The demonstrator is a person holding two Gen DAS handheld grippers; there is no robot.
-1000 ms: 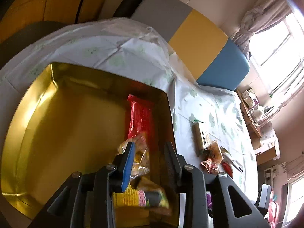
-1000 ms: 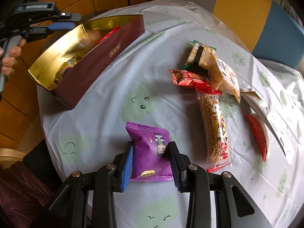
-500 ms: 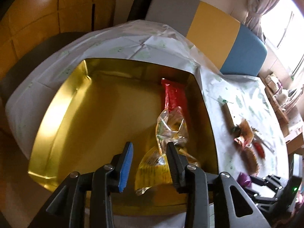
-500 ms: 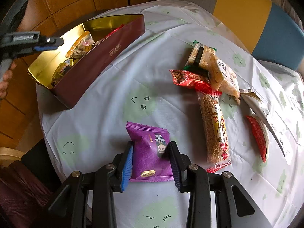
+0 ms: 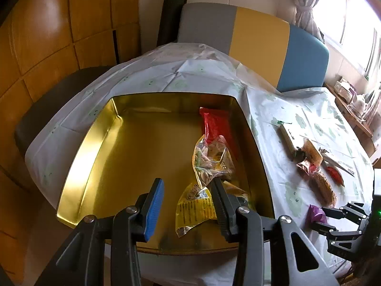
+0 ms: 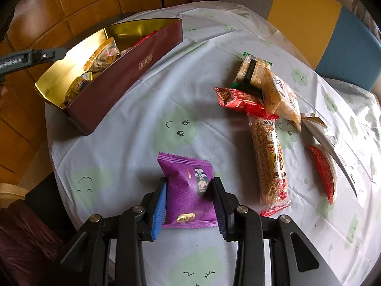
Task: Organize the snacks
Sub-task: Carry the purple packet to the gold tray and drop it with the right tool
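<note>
Your left gripper (image 5: 185, 205) gapes empty over the gold box (image 5: 100, 147) holding three snacks; your right gripper (image 6: 188, 197) seemingly pinches the one purple packet (image 6: 188, 190).

One gold-lined box (image 6: 123, 78) holds three snack packets (image 5: 212, 159); six more packets (image 6: 269, 152) lie on the tabletop (image 6: 133, 147).

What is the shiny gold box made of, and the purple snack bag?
The box looks like metal or foil-lined card: its gold inside mirrors light, and its outside is matte maroon. The purple bag seems to be thin plastic film: glossy, wrinkled, with crimped zigzag ends.
</note>
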